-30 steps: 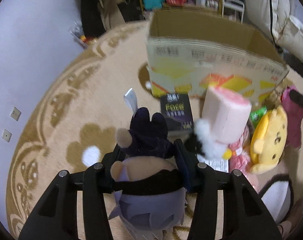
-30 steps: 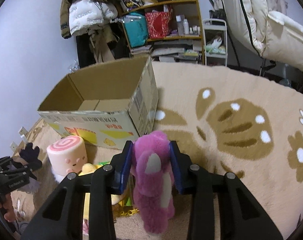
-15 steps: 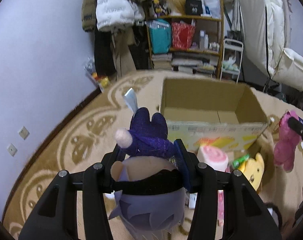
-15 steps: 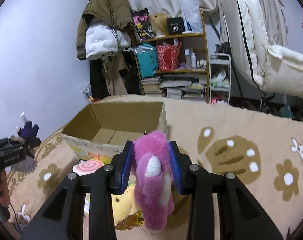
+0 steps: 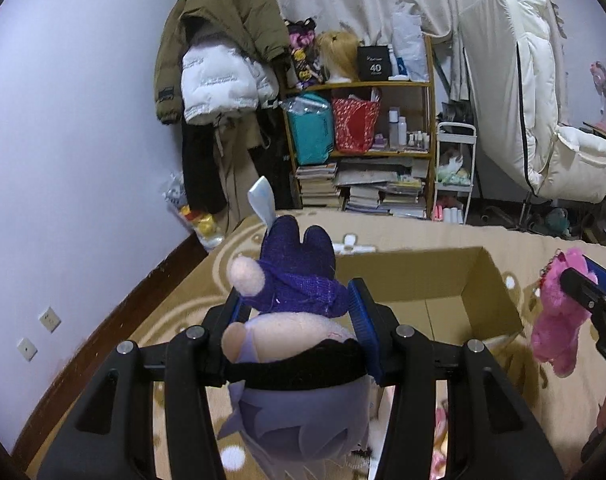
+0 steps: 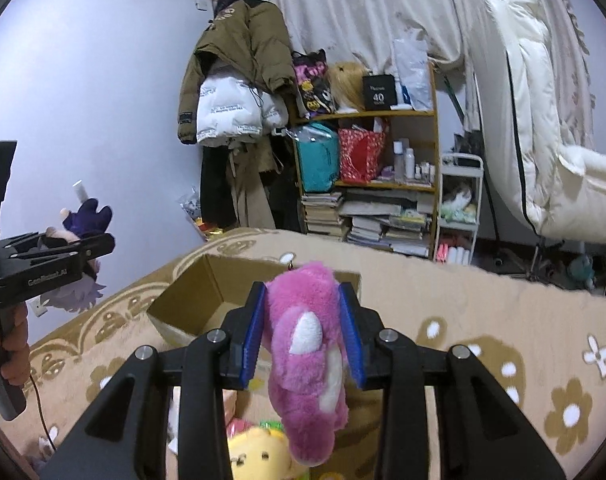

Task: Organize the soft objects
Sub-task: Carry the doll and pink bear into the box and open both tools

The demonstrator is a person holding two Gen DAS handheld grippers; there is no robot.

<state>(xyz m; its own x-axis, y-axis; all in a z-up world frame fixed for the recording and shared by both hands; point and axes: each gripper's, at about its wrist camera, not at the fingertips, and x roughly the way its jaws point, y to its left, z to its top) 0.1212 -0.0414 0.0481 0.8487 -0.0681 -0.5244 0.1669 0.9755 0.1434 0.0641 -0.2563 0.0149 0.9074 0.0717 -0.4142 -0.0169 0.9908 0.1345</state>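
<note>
Left wrist view shows my left gripper [image 5: 299,312] closed on one purple-dressed plush doll [image 5: 295,320], pressed at its middle, held in the air just before the open cardboard box [image 5: 463,292]. My right gripper [image 6: 303,336] is clamped on one pink plush bear [image 6: 307,344], taken near its head, hanging over the near edge of this box [image 6: 191,304]. I judge both toys light and very soft; they squash between the pads, so the thick body is the best place to hold. Below my right gripper lies one yellow plush [image 6: 255,456] on the carpet [image 6: 483,320].
</note>
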